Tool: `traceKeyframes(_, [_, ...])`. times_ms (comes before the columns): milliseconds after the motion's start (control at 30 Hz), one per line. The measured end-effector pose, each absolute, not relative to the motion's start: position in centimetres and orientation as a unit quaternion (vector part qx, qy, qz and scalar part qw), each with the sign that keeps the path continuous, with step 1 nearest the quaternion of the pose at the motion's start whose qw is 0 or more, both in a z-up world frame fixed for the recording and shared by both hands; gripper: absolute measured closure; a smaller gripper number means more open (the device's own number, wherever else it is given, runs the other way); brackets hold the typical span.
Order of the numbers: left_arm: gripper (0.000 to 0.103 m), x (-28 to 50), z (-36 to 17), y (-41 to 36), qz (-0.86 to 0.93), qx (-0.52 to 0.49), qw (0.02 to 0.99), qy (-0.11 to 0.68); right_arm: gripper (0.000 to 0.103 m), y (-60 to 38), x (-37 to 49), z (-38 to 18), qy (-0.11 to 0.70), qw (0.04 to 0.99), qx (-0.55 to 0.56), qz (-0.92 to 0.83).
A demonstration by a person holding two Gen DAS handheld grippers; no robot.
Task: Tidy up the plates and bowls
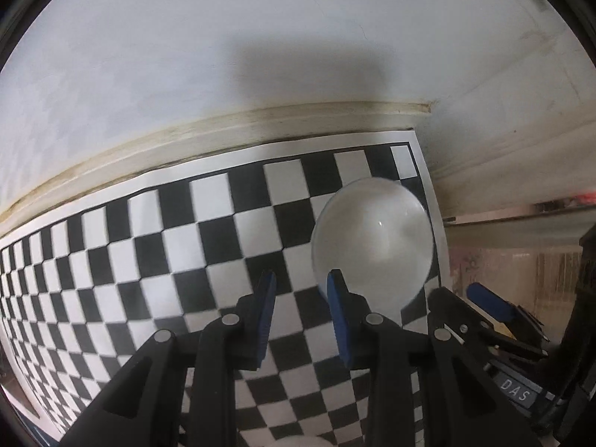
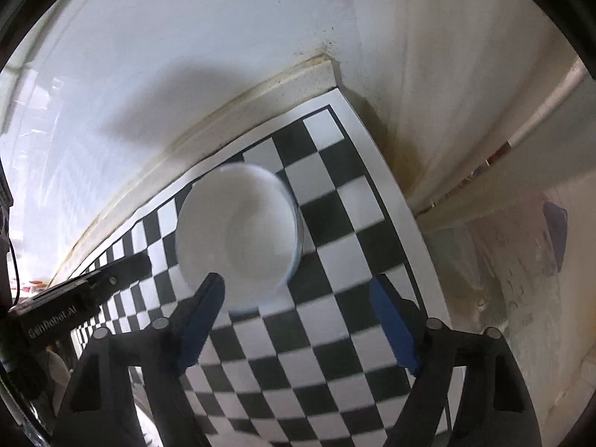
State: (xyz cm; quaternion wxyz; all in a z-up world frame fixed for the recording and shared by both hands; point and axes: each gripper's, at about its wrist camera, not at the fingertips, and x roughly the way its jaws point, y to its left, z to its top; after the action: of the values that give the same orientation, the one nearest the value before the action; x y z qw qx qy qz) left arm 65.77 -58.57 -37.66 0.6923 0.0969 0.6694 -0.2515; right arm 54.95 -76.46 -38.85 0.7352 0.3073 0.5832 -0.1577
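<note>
White bowl (image 2: 238, 234) near checkered mat's (image 2: 335, 260) edge, seemingly empty

The white bowl (image 2: 238, 238) is motion-blurred, its near rim hidden behind a blue finger

Likely a test bench; checkerboard calibration sheet (image 1: 156, 246) against a plain white wall (image 1: 223, 37).

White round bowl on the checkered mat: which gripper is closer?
Left, narrowly. Left gripper hovers at the left rim of the white round bowl; right gripper, fingers open, hovers off its right side.
</note>
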Motion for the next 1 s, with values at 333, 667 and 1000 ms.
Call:
traceKeyframes(333, [0.077, 67.5, -42.9, -60.7, -0.268, 0.101, 0.647, 0.706, 0.068, -77.7, 58.4, -43.2, 0.612, 0.705, 0.329, -0.145])
traceKeyframes(667, [0.081, 67.2, -43.7, -61.1, -0.290, 0.085, 0.636, 0.710, 0.091, -77.3, 59.4, -45.2, 0.626, 0.691, 0.336, -0.136])
traceKeyframes(1000, [0.081, 65.6, -40.0, -59.4, -0.297, 0.089, 0.651, 0.693, 0.091, -74.9, 57.6, -42.5, 0.618, 0.700, 0.335, -0.123])
